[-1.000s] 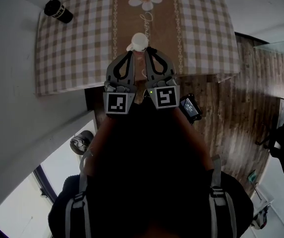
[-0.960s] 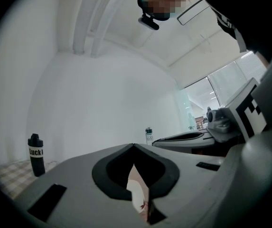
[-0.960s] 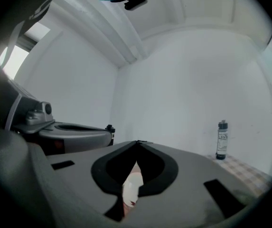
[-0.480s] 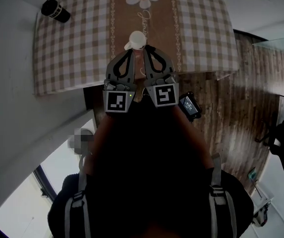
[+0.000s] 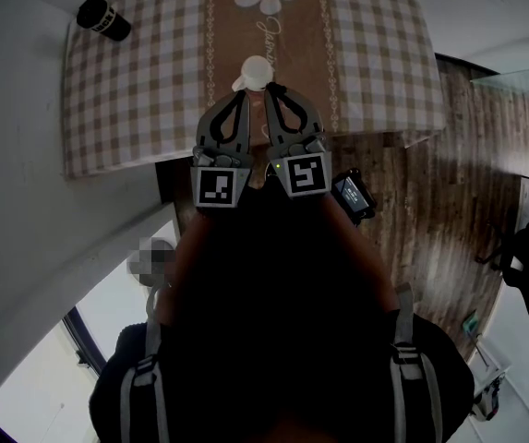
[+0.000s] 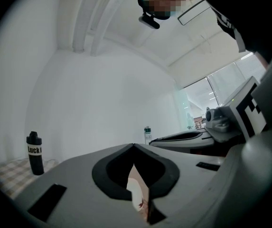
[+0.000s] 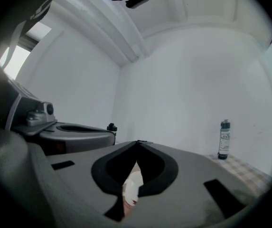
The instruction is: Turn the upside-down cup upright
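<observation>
A white cup [image 5: 256, 70] with its handle towards the left stands on the brown runner of the checked tablecloth [image 5: 153, 90]. My left gripper [image 5: 246, 95] and right gripper [image 5: 268, 89] lie side by side just short of the cup, both shut with nothing between the jaws. In the left gripper view the shut left gripper [image 6: 133, 145] hides most of the cup [image 6: 135, 194], which shows only through the gap below the tips. The right gripper view shows the same: the shut right gripper [image 7: 137, 141] with a sliver of the cup [image 7: 131, 189] under it.
A black bottle [image 5: 103, 18] stands at the table's far left corner and shows as the black bottle [image 6: 34, 153] in the left gripper view. A small clear bottle [image 7: 224, 139] stands at the far right. White walls enclose the table; wooden floor [image 5: 449, 210] lies to the right.
</observation>
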`<state>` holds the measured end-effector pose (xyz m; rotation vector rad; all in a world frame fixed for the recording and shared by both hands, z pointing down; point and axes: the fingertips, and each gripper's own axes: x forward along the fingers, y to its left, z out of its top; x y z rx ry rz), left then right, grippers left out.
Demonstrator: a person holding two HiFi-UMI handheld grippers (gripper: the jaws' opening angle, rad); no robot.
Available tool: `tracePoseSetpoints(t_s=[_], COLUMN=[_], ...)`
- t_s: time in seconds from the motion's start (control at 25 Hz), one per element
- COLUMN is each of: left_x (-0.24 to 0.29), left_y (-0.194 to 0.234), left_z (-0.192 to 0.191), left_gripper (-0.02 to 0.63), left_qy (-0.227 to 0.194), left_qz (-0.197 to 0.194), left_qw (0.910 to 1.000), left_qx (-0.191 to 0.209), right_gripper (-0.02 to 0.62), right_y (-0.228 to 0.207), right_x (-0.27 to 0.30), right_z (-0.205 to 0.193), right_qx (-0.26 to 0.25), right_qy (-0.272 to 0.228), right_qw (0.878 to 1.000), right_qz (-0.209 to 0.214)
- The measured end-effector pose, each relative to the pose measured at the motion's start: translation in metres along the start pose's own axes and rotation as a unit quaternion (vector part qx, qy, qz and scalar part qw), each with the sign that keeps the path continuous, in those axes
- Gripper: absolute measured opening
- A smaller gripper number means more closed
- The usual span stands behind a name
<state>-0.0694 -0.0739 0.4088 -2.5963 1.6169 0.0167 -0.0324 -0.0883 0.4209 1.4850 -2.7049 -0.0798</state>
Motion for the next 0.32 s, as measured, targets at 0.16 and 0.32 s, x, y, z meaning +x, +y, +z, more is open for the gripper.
tracePoseSetpoints(t_s=[0.16,0.32], left_x=[-0.0019,-0.0061], left_y=[0.0003,0.0015], left_z=[-0.0010,-0.0024], left_gripper=[-0.010,-0.011], left_qy=[0.004,0.006], left_qz=[0.002,0.004], left_qw=[1.0000,1.0000], left_qx=[-0.001,-0.003], right_gripper=[-0.002,-0.002], right_y=[0.0034,0.0084], right_x=[-0.0001,-0.0012], right_z=[0.0004,0.0000], right_qx=[-0.002,-0.003], right_qy=[0.000,0.002], right_qw=[1.000,1.000], right_qz=[0.006,0.011])
